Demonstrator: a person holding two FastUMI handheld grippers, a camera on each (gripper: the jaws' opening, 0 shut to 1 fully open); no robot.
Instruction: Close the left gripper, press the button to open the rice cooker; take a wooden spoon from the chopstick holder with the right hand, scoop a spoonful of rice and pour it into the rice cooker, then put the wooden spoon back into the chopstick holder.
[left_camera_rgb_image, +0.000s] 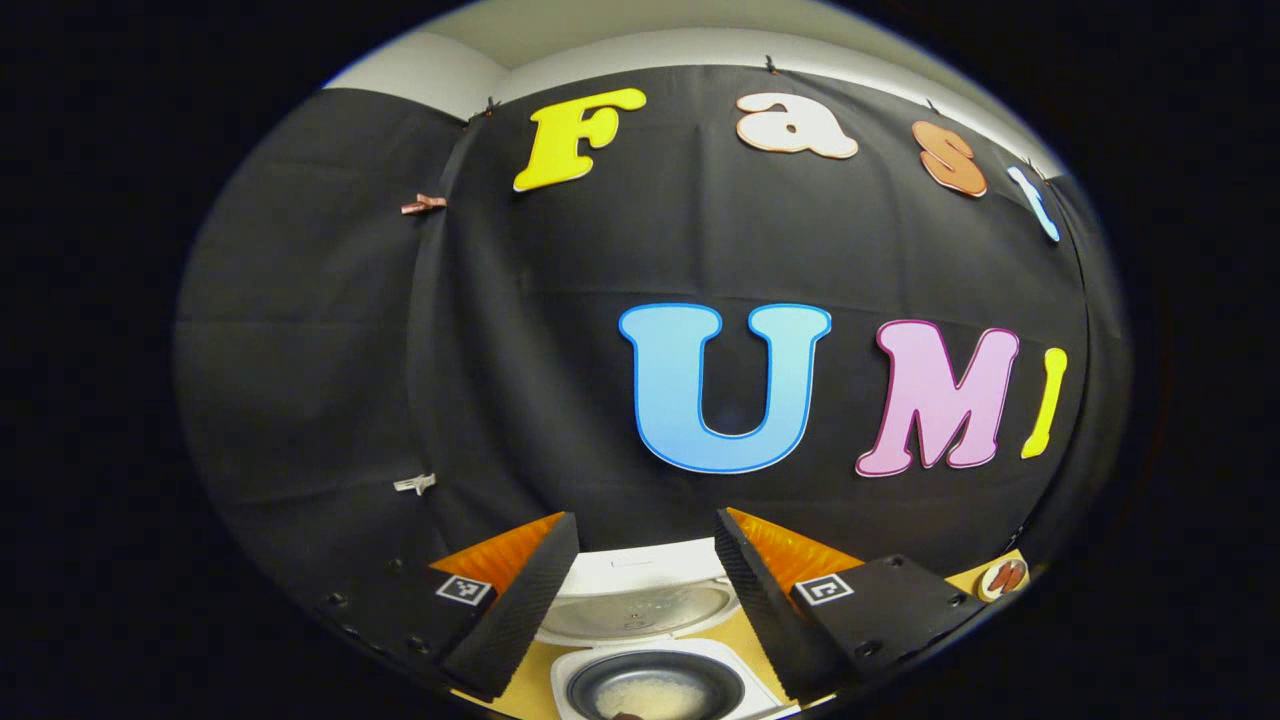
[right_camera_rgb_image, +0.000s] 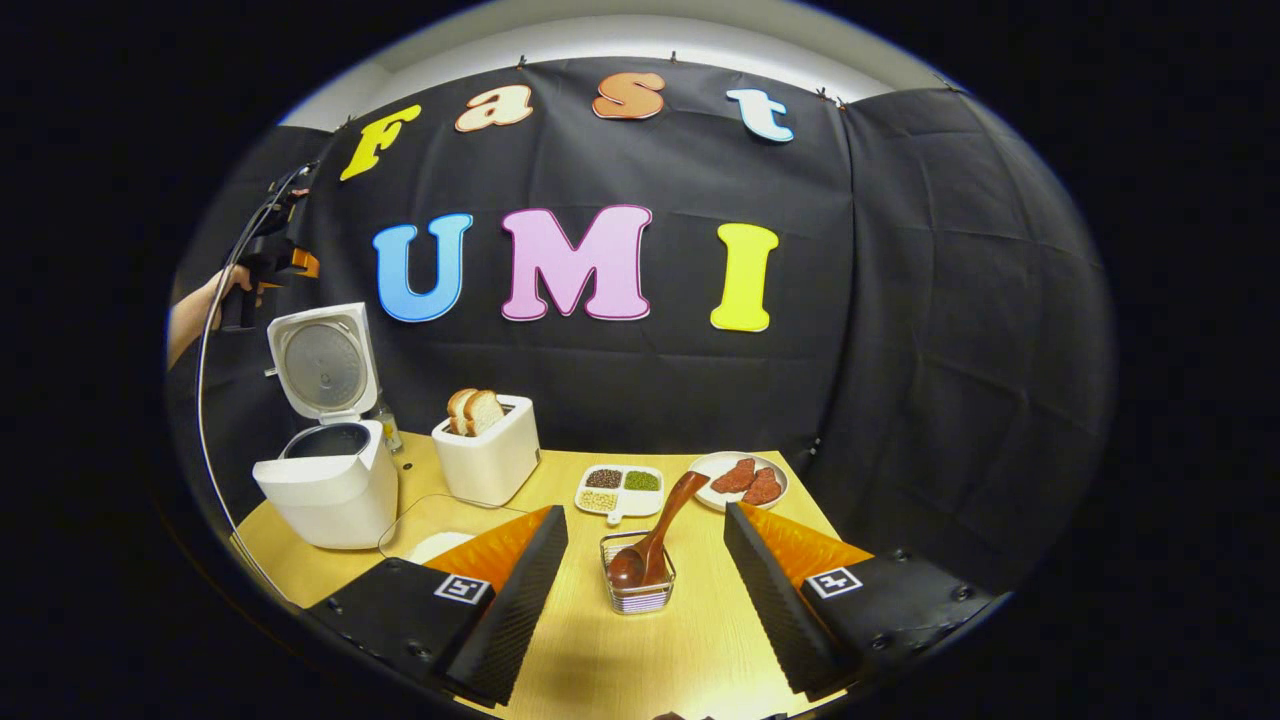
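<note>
Right gripper (right_camera_rgb_image: 640, 600): jaws spread wide, nothing between pads, hovered above pale wooden table (right_camera_rgb_image: 690, 640).
Clear square chopstick holder (right_camera_rgb_image: 638, 577): stood centred in gap between those jaws, just ahead.
Dark brown wooden spoon (right_camera_rgb_image: 655, 535): sat in holder, handle leaned up and rightward.
White rice cooker (right_camera_rgb_image: 325, 480): far beyond left jaw, lid upright, open.
Clear glass rice dish (right_camera_rgb_image: 440, 525): partly behind left jaw.
Left gripper (left_camera_rgb_image: 640, 600): jaws spread, empty; cooker's dark inner pot (left_camera_rgb_image: 655, 685) lay between them, below, grains at bottom.
</note>
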